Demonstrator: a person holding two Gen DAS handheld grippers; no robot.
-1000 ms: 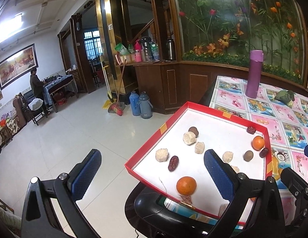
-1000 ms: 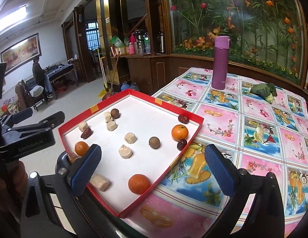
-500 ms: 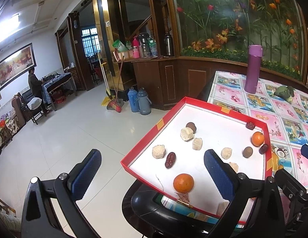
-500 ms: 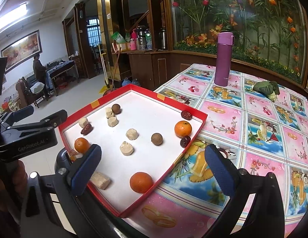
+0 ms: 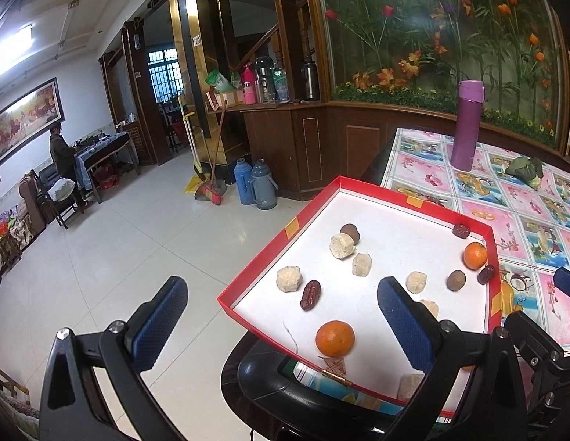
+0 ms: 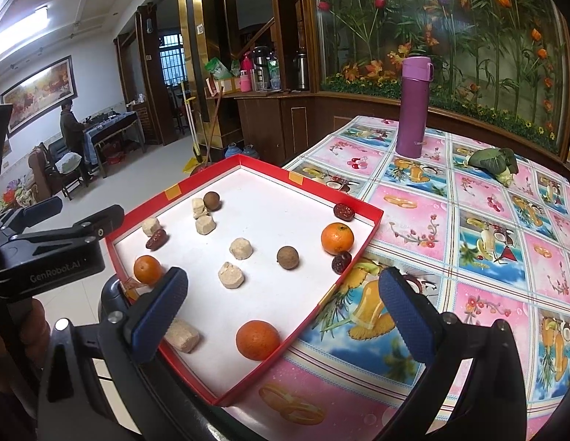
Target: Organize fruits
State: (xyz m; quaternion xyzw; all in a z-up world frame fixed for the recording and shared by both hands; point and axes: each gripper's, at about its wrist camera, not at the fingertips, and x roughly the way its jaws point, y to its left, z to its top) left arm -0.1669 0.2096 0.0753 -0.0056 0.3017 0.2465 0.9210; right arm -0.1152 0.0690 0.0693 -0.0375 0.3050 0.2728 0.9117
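You held both the left gripper (image 5: 281, 316) and right gripper (image 6: 283, 301) spread wide, empty, above the red tray (image 6: 362, 246) of fruit, oranges (image 6: 337, 237) included, at the table's (image 6: 487, 257) corner.

Glossy printed tablecloth (image 6: 413, 228); matt white-lined red cardboard tray (image 6: 362, 246); smooth purple flask (image 6: 413, 106).

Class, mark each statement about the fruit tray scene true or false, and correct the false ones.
1. Both grippers, left and right, are open and empty. True.
2. The red tray holds three oranges. True.
3. The purple flask lies on its side. False: it stands upright on the tablecloth.
4. The leafy vegetable is inside the tray. False: it lies on the tablecloth, apart from the tray.
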